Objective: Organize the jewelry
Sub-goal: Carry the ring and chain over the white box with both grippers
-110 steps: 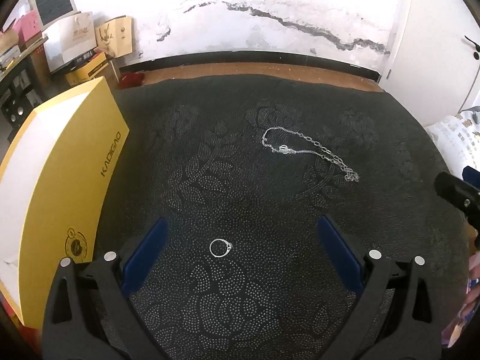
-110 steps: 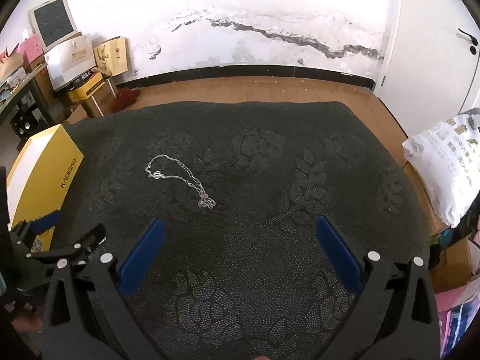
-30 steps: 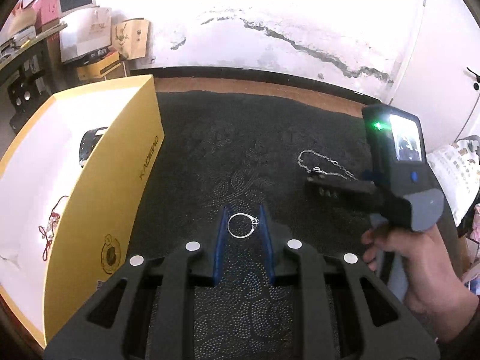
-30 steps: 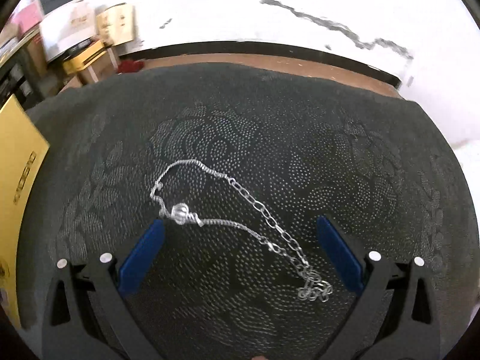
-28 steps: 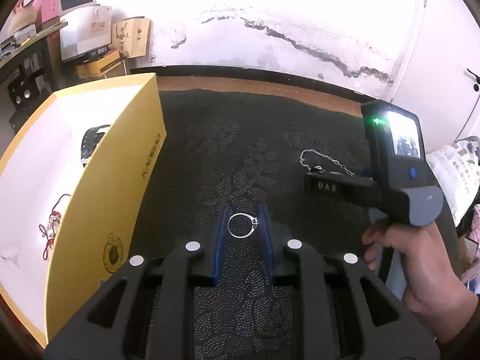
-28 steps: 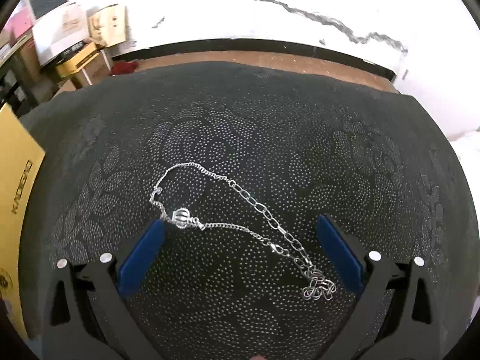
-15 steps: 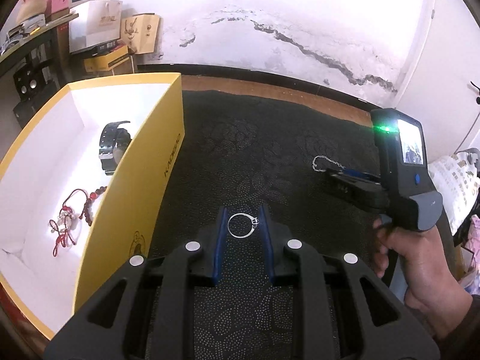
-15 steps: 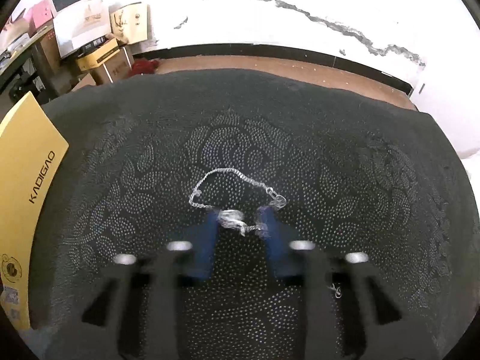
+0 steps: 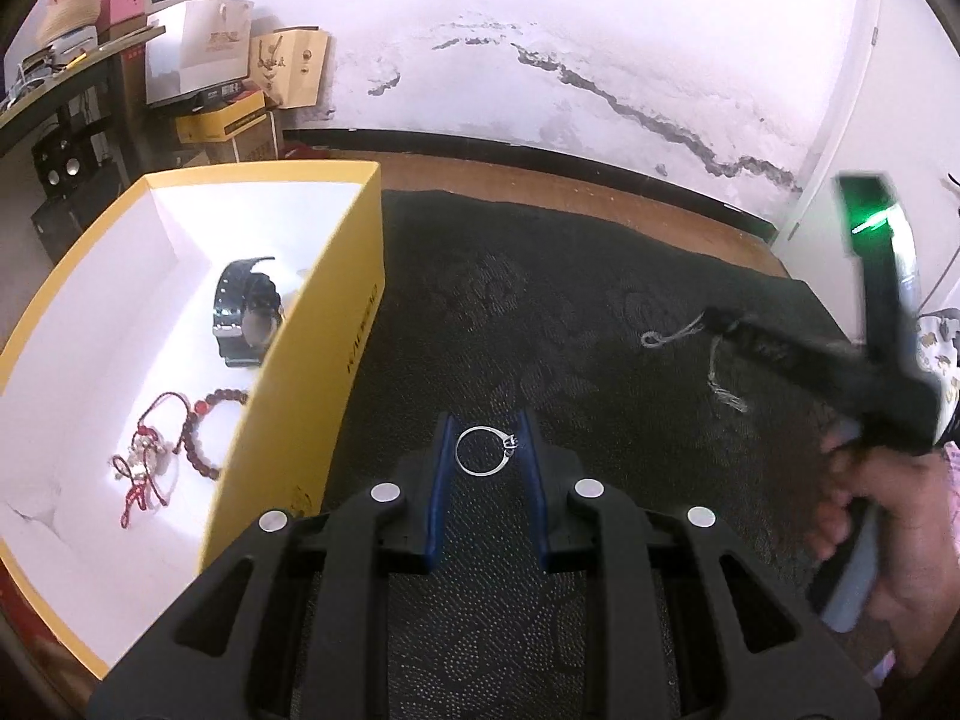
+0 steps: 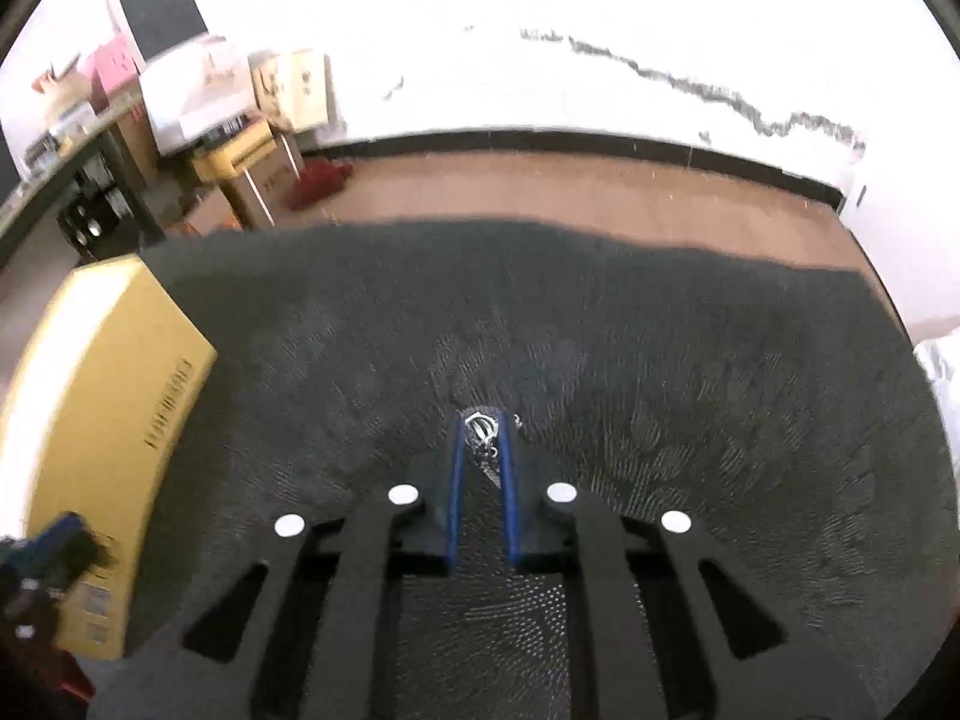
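My left gripper (image 9: 485, 427) is shut on a silver ring (image 9: 483, 450) and holds it above the dark patterned cloth (image 9: 540, 300), just right of the yellow box (image 9: 324, 324). The box has a white inside with a black watch (image 9: 243, 315) and red bead bracelets (image 9: 168, 444). My right gripper (image 10: 481, 421) is shut on a silver chain necklace (image 10: 483, 432) and holds it off the cloth. In the left wrist view the right gripper (image 9: 729, 324) shows at the right, blurred, with the chain (image 9: 714, 360) hanging from it.
The yellow box (image 10: 114, 396) stands at the left edge of the cloth (image 10: 660, 360). Cardboard boxes and shelves (image 9: 204, 84) stand at the far left by the wall. A wooden floor strip (image 10: 540, 192) runs behind the cloth.
My right gripper has closed on the necklace and lifted it off the cloth. My left gripper has carried the ring up and toward the yellow box, so more of the box's inside shows.
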{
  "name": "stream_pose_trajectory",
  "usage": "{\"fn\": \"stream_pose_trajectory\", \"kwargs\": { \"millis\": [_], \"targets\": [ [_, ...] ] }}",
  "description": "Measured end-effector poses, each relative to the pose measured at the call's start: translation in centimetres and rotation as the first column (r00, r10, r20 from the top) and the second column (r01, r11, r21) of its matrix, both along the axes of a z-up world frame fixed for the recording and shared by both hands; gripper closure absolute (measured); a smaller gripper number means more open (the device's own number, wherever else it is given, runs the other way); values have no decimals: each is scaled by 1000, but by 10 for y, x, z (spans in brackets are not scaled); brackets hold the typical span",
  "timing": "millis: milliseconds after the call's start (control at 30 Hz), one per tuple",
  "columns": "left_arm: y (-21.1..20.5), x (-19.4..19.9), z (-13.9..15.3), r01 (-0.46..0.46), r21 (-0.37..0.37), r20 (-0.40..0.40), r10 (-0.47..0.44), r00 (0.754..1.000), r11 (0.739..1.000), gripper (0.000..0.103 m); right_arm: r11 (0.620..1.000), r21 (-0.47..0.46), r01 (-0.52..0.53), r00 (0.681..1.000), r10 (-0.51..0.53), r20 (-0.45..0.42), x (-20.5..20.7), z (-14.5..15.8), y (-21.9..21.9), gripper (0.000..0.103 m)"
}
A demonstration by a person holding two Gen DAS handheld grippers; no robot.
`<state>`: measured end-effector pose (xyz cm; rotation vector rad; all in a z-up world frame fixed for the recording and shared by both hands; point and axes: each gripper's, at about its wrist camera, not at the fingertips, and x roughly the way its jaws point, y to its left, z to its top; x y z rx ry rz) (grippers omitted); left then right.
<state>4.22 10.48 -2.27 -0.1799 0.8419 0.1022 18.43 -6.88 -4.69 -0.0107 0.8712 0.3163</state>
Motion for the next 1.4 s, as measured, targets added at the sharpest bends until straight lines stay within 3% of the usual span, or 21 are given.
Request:
{"fn": "stream_pose_trajectory", "kwargs": {
  "millis": [233,500,733,1033,1233,1400],
  "targets": [
    [13,-5,24,10,-5,17,-10,1000,1000,81,997,51,-62,995,57,86,-32,77,15,92],
    [59,-29,61,-31,-26,65,33,997,999,81,988,64,-140,983,131,128,-68,127,55,92],
    [111,-48,63,-133,-14,57,134,989,991,81,965,74,-252,957,237,168,-99,165,109,92],
    [178,-63,38,-243,18,-11,243,970,970,81,917,67,-393,908,376,184,-128,183,191,92],
    [207,-62,7,-272,26,-94,273,957,962,81,890,63,-453,883,437,171,-137,178,237,92],
    [221,-63,-5,-285,29,-118,287,951,958,81,874,55,-483,869,471,151,-141,165,263,92]
  ]
}}
